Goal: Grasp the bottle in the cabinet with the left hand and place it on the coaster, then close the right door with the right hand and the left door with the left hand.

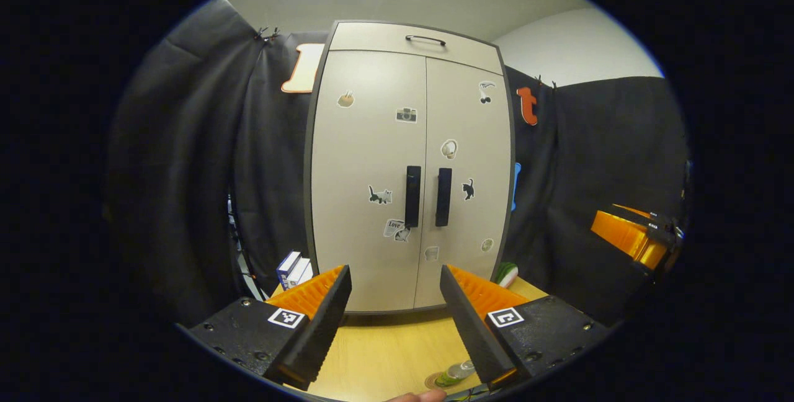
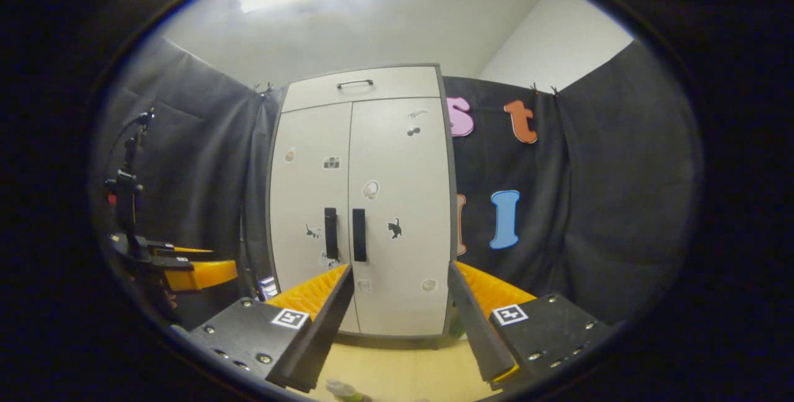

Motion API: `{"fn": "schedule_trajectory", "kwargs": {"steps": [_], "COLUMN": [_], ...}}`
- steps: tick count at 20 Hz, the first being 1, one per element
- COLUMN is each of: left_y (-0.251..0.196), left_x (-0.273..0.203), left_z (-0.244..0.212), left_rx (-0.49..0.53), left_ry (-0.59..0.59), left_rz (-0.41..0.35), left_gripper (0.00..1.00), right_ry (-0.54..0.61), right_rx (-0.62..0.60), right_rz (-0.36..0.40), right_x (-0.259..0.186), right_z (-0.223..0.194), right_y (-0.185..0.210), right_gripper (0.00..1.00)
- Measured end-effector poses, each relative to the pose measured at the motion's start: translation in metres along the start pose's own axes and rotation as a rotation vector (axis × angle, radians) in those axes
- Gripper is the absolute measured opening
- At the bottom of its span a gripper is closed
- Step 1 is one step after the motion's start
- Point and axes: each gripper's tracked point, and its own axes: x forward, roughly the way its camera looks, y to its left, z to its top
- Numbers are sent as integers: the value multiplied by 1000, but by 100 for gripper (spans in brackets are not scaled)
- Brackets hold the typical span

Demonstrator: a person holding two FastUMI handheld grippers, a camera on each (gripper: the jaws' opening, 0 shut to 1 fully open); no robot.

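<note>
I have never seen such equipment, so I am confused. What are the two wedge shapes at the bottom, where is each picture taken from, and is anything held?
Each picture comes from a camera riding on a hand-held two-finger gripper. The wedges are its fingers. The left gripper and right gripper are both open and hold nothing. Ahead stands a pale grey two-door cabinet, doors shut, on a light wooden table. A small clear bottle with a green label rests on a round coaster near the left gripper.
</note>
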Motion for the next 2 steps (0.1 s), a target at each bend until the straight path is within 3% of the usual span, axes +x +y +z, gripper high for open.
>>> {"fn": "schedule_trajectory", "kwargs": {"steps": [2], "left_y": [0], "left_x": [5], "left_z": [2], "left_rx": [-15], "left_ry": [-6], "left_rz": [-15], "left_gripper": [92], "right_ry": [7], "right_rx": [-6], "right_rz": [-24], "right_x": [2], "right_z": [0], "right_y": [-4], "right_gripper": [92]}}
